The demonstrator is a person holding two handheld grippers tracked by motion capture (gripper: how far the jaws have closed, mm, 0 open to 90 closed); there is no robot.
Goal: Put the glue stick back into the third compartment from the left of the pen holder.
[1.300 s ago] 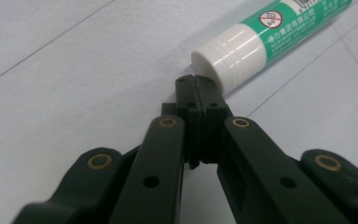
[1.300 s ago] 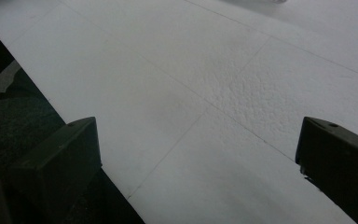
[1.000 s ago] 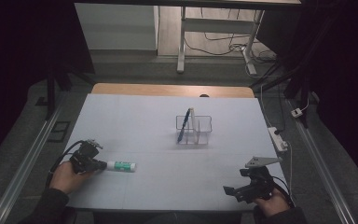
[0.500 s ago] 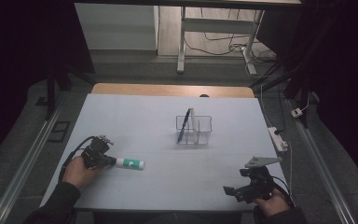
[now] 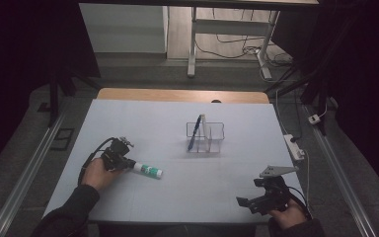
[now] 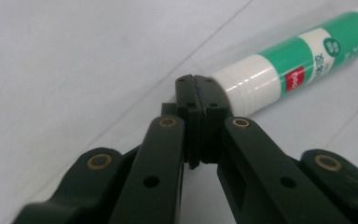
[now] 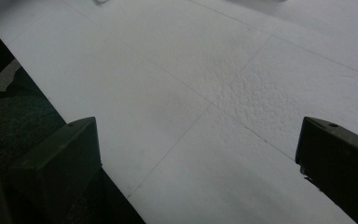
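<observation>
left tool [image 6: 196,93] has its black jaws closed together, tips touching the white cap end of a cylindrical green-and-white glue stick [image 6: 303,65] lying on the matte white, faintly pebbled worktop [image 5: 202,182]. right tool [image 5: 249,203] jaws stand wide, holding nothing.

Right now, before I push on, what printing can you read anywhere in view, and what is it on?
Glue stick, red patch on its label: white lettering, blurred, not readable.
Glue stick, green band: a white badge with characters and more white print toward the far end, too blurred to read.
Clear organizer, pen, table cover: no text visible.
</observation>
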